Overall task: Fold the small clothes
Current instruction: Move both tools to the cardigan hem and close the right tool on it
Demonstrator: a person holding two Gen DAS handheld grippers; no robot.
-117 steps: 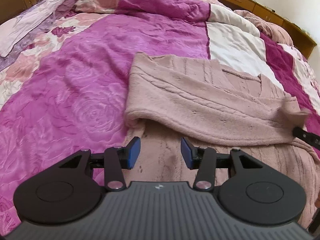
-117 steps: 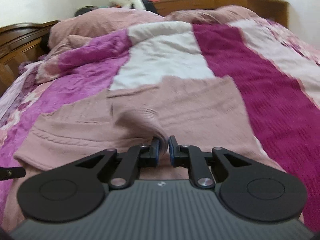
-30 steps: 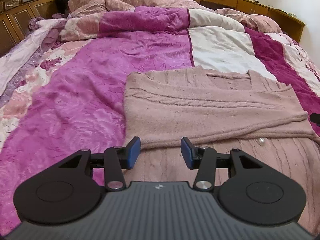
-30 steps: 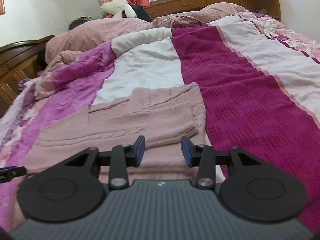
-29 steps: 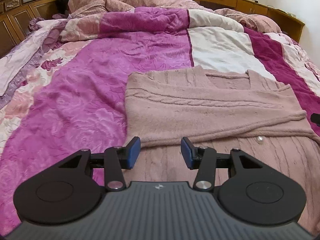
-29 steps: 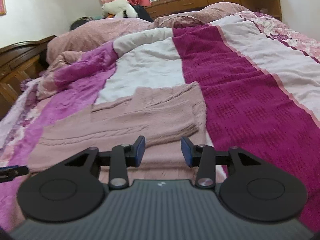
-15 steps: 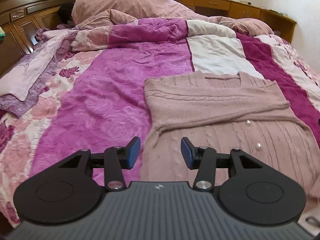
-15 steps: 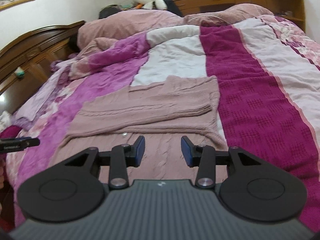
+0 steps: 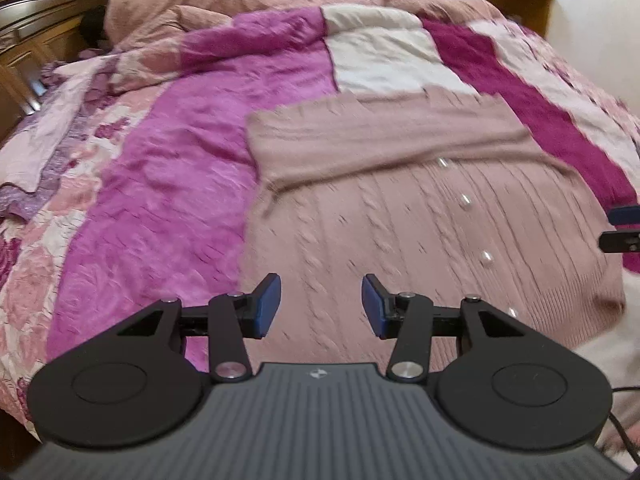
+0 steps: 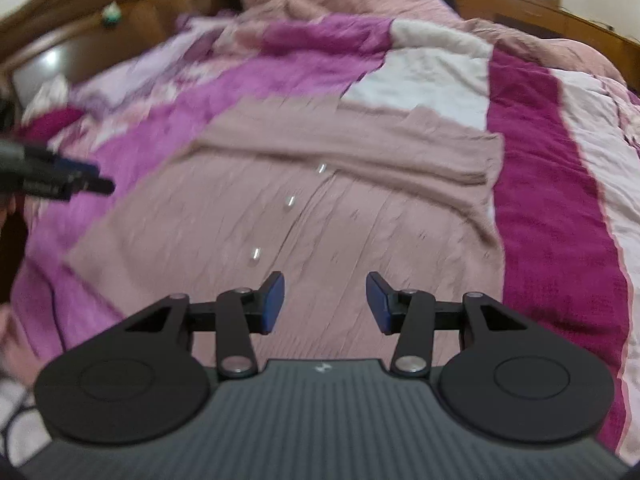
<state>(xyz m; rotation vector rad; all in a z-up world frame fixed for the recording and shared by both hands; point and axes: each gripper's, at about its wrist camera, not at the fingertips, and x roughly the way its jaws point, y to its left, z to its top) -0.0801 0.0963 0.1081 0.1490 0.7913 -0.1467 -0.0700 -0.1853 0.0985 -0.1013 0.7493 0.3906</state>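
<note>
A pink buttoned cardigan (image 9: 420, 216) lies flat on the quilted bed (image 9: 168, 184), both sleeves already folded across its chest, while the left gripper (image 9: 321, 306) and right gripper (image 10: 325, 304), jaws apart and empty, hover above its unfolded lower body.

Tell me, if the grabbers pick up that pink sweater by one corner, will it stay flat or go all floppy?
Probably floppy: the pink sweater is soft knit, and its folded sleeves already drape limply. It likely won't slip much, since the fuzzy ribbed fabric should catch on the pads. Its pearly buttons may add a bit of weight. Both grippers are open and hold nothing.
</note>
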